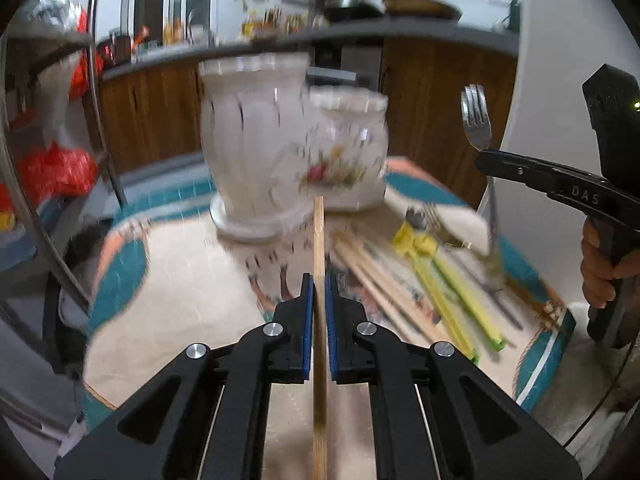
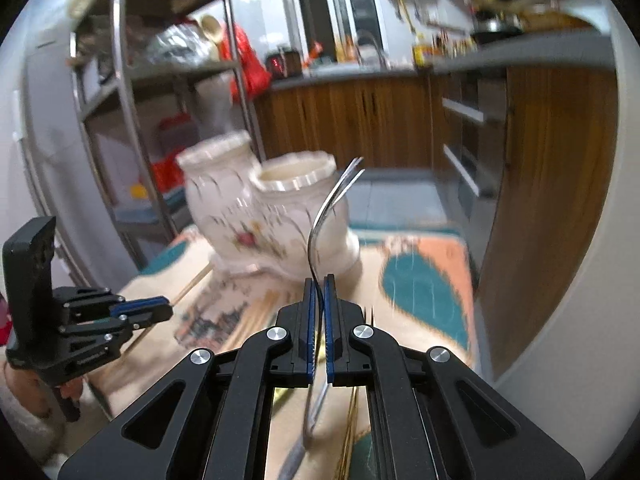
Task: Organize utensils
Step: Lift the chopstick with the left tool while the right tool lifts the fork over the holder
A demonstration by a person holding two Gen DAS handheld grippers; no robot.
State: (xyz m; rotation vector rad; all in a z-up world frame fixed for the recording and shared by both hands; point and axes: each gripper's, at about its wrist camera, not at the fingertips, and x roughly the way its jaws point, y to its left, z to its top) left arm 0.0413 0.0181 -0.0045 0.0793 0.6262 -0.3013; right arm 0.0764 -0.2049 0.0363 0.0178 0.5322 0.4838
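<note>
My left gripper [image 1: 319,280] is shut on a wooden chopstick [image 1: 319,240] that points toward a white ceramic holder with two openings, a tall one [image 1: 256,132] and a lower floral one [image 1: 348,148]. My right gripper [image 2: 319,280] is shut on a metal fork [image 2: 332,204], tines up, just in front of the holder's lower opening [image 2: 294,172]. The fork [image 1: 476,120] and right gripper [image 1: 486,164] also show at the right of the left wrist view. The left gripper [image 2: 166,306] shows at the left of the right wrist view.
Several wooden chopsticks [image 1: 384,280], yellow and green utensils [image 1: 448,280] and a metal fork [image 1: 424,216] lie on the patterned tablecloth [image 1: 180,280]. A metal shelf rack [image 2: 132,100] stands left of the table. Wooden kitchen cabinets [image 2: 360,120] are behind.
</note>
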